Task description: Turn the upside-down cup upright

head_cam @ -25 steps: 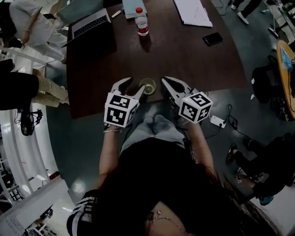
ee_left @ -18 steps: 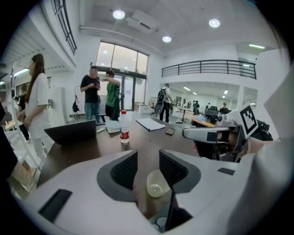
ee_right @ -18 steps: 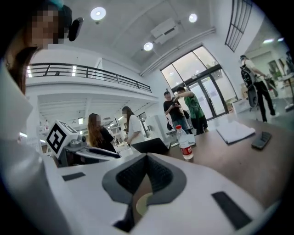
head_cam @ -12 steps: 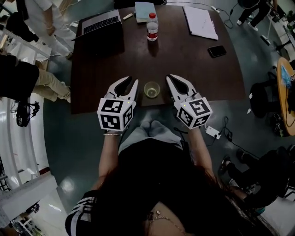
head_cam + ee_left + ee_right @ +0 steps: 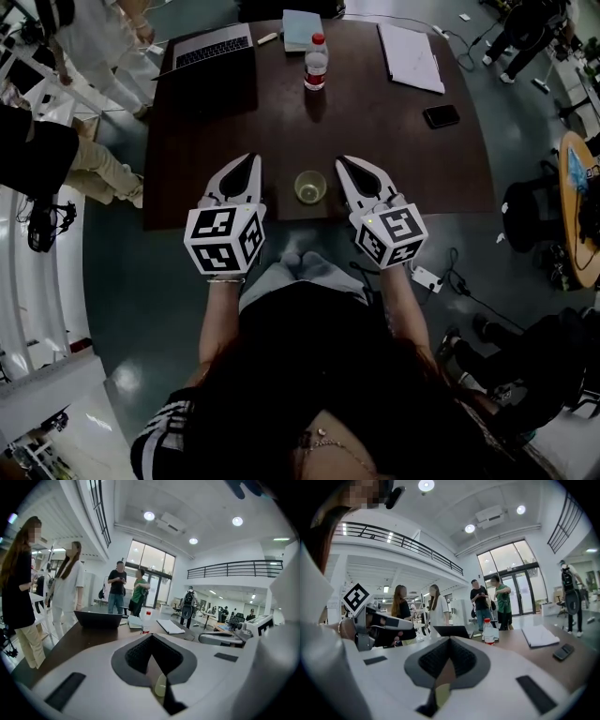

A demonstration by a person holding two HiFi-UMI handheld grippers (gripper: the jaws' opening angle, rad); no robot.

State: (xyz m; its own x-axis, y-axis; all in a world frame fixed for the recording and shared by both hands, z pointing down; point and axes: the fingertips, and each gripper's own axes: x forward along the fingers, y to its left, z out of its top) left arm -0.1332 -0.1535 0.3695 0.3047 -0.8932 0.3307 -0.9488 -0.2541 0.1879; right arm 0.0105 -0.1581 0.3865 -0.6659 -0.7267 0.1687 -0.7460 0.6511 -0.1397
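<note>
Head view: the cup [image 5: 310, 186] stands near the near edge of the tabletop [image 5: 394, 141], mouth up as far as we can judge, since we look down into its rim. The left gripper [image 5: 246, 161] and right gripper [image 5: 345, 161] flank it, each just beside it and touching nothing. Both are pressed together and empty. We take the turning step as done and the hands as standing off. The next move, if any, calls only for keeping both grippers clear of the cup so it is not knocked off that near edge. Farther back sit a laptop [image 5: 211, 47], a water bottle [image 5: 317, 64] and a phone [image 5: 441, 116], all well apart from the cup. The picture is dark, and the cup's base and wall are hard to read from above. Left gripper view: the left gripper [image 5: 151, 641] has just been closing. Its jaws now meet with nothing between them, and it looks level across the tabletop to the bottle [image 5: 146, 623]. A pale patch [image 5: 161, 685] shows through the gap low in the frame. It may be the cup, but we cannot tell. Right gripper view: the right gripper [image 5: 450, 641] is likewise closed on nothing. A similar pale patch [image 5: 442, 693] sits below the pads, too blurred to name. The cup itself is otherwise hidden behind the jaws in both gripper views.
</note>
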